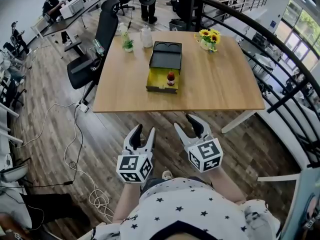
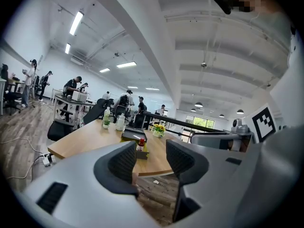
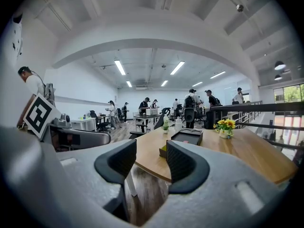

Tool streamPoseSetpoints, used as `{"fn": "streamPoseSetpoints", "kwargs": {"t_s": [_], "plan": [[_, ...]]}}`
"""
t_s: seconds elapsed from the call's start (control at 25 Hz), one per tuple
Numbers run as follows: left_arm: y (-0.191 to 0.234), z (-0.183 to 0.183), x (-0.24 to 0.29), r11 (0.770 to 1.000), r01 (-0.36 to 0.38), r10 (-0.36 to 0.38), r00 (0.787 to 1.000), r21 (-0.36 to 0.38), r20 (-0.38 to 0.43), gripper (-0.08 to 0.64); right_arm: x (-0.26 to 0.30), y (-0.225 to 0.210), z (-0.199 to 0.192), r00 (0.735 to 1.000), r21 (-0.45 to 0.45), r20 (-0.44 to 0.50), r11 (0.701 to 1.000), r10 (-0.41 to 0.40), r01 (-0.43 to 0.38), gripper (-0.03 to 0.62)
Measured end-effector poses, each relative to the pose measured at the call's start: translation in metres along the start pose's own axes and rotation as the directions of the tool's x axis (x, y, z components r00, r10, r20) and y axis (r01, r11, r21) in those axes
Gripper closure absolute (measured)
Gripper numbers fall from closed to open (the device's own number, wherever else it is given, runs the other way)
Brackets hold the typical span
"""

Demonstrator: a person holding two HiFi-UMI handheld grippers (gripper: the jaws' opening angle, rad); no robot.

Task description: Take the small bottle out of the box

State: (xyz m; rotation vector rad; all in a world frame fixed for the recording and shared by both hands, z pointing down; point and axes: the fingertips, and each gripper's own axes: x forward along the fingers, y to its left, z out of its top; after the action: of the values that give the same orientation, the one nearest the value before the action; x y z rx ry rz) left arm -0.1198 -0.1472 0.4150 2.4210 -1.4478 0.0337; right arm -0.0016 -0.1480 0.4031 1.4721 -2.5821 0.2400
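An open box (image 1: pixel 165 66) with a yellow inside and a dark lid folded back lies in the middle of the wooden table (image 1: pixel 225 89). A small bottle with a red cap (image 1: pixel 171 78) stands upright in its yellow half, also seen as the bottle (image 2: pixel 141 145) in the left gripper view. Both grippers hang off the table's near edge, over the floor. My left gripper (image 1: pixel 142 132) is open and holds nothing. My right gripper (image 1: pixel 189 121) is open and holds nothing too. In the right gripper view the box (image 3: pixel 184 137) sits beyond the jaws, the bottle hidden.
A sunflower pot (image 1: pixel 209 39) stands at the table's far right corner. A white jug (image 1: pixel 146 36) and a small plant (image 1: pixel 128 44) stand at the far edge. A black office chair (image 1: pixel 95 49) is at the table's left. Cables (image 1: pixel 75 149) lie on the floor. A railing (image 1: pixel 270 49) runs at right.
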Motion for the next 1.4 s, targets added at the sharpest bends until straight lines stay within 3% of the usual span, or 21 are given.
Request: {"fn": "streamPoseSetpoints", "kwargs": {"t_s": [0.6,1.4], "plan": [[0.039,0.009,0.067,1.0,0.019,-0.019,1.0,-0.012,-0.017,0.383,0.068,-0.047,0.002,0.998,0.008,-0.023,0.998,-0.056,0.056,0.414],[0.107,0.017,0.201,0.998,-0.045,0.042,0.997,-0.043,-0.062,0.383,0.211,-0.147,-0.017,0.992,-0.058,-0.118,0.998,-0.045,0.038,0.414]]}}
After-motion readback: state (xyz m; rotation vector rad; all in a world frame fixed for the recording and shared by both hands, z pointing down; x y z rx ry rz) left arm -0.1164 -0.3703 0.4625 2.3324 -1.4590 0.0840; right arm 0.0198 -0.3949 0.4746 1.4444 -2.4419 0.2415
